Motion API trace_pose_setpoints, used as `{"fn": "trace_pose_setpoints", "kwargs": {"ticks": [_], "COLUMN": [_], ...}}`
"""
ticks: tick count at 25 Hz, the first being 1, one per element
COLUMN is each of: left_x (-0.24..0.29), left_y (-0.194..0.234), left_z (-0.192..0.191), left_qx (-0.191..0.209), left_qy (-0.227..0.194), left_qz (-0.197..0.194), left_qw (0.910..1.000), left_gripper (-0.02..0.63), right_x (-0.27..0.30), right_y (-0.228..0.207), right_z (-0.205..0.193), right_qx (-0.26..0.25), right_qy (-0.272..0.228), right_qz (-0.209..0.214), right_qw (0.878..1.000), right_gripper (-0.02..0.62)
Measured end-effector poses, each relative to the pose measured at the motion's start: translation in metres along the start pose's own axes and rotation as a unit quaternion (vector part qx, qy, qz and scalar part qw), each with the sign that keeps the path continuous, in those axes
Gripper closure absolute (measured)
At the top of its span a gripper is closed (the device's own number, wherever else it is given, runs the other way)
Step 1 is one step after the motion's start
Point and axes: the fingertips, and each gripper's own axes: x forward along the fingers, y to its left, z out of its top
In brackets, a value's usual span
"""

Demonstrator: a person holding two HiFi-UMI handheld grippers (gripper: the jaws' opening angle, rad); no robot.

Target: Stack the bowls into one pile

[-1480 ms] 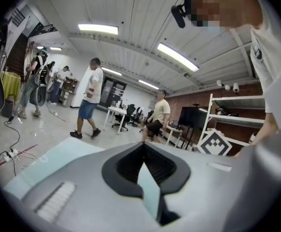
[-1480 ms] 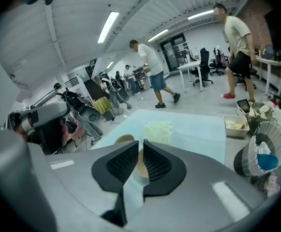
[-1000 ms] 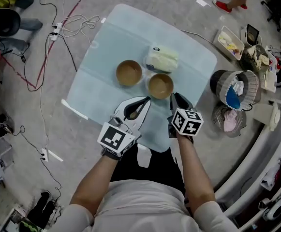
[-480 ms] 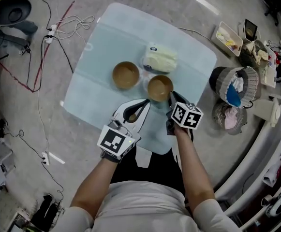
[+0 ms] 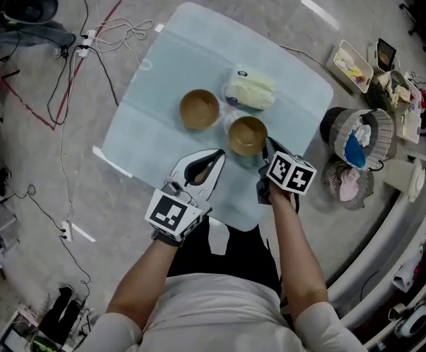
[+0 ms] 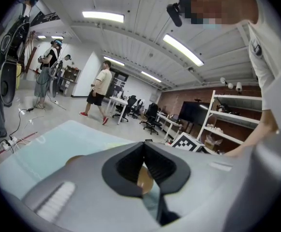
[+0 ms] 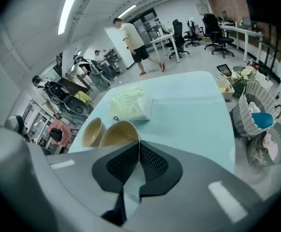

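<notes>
Two brown bowls stand apart on the pale blue table (image 5: pixel 161 64): the left bowl (image 5: pixel 199 109) (image 7: pixel 93 131) and the right bowl (image 5: pixel 247 135) (image 7: pixel 118 131). My left gripper (image 5: pixel 221 153) (image 6: pixel 143 144) hovers just short of them, shut and empty. Part of a bowl (image 6: pixel 145 178) shows through the gap behind its pads. My right gripper (image 5: pixel 265 145) (image 7: pixel 139 143) is also shut with nothing in it, and its tip sits right at the near right rim of the right bowl. Whether it touches the rim I cannot tell.
A pale yellow packet (image 5: pixel 249 92) (image 7: pixel 129 104) lies just beyond the bowls. Right of the table stand a round basket (image 5: pixel 359 134) and a white tray (image 5: pixel 350 64). Cables (image 5: pixel 88 42) run over the floor at the left. A person (image 7: pixel 135 41) walks in the background.
My right gripper has edged forward, up to the right bowl's rim. The left gripper has hardly moved. Both bowls stay where they were.
</notes>
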Motion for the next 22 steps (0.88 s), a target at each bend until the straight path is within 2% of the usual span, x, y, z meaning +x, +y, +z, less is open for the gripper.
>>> {"fn": "trace_pose_setpoints", "kwargs": {"ticks": [10, 22], "left_x": [-0.026, -0.055], "left_y": [-0.002, -0.002], "left_z": [0.008, 0.013], "left_qx": [-0.021, -0.021], "left_qy": [-0.007, -0.03], "left_qz": [0.035, 0.081], "left_qw": [0.9991, 0.996], "left_gripper": [0.6, 0.6], "right_x": [-0.032, -0.06], "right_y": [0.018, 0.059], "right_z": [0.002, -0.002], "right_qx": [-0.005, -0.034], "right_qy": [0.005, 0.007], "right_qz": [0.03, 0.078], "right_qw": [1.0, 0.996], "right_gripper": [0.578, 0.578]}}
